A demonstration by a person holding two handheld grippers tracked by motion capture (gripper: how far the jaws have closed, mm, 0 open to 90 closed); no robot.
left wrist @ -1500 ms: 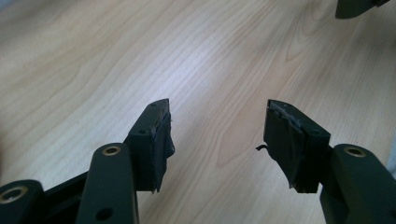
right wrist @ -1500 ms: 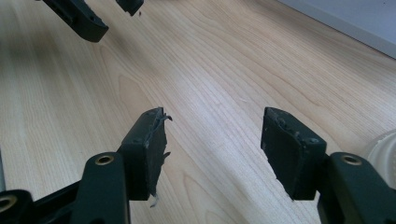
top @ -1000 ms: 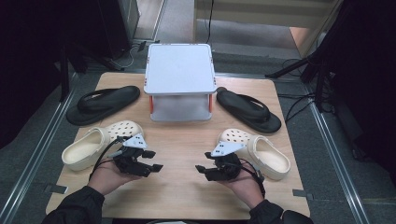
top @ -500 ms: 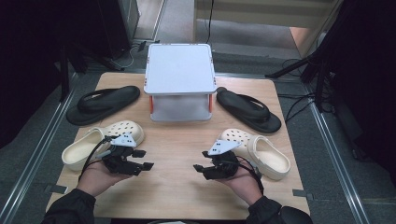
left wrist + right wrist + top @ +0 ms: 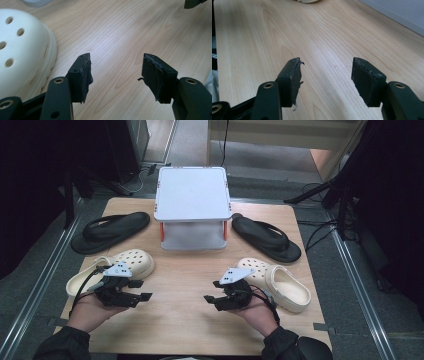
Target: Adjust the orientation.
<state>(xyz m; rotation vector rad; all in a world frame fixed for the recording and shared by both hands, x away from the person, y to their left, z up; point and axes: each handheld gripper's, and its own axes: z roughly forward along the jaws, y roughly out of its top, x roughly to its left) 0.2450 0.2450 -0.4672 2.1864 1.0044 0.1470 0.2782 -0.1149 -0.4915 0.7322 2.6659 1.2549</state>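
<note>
Black jaws of each hand-held gripper, left (image 5: pixel 142 296) and right (image 5: pixel 209 299), gape wide, holding nothing.

The left tool (image 5: pixel 116 75) stands with its two black jaws wide apart over the bare wooden tabletop (image 5: pixel 120 32), gripping nothing. A cream perforated clog (image 5: pixel 22 52) lies on the tabletop just beside the jaw nearer it, apart from it. The pads (image 5: pixel 86 77) look frayed.

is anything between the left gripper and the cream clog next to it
Nothing visible. The left gripper has open jaws over bare table, and the cream clog lies just beside it, with no object between them.
</note>
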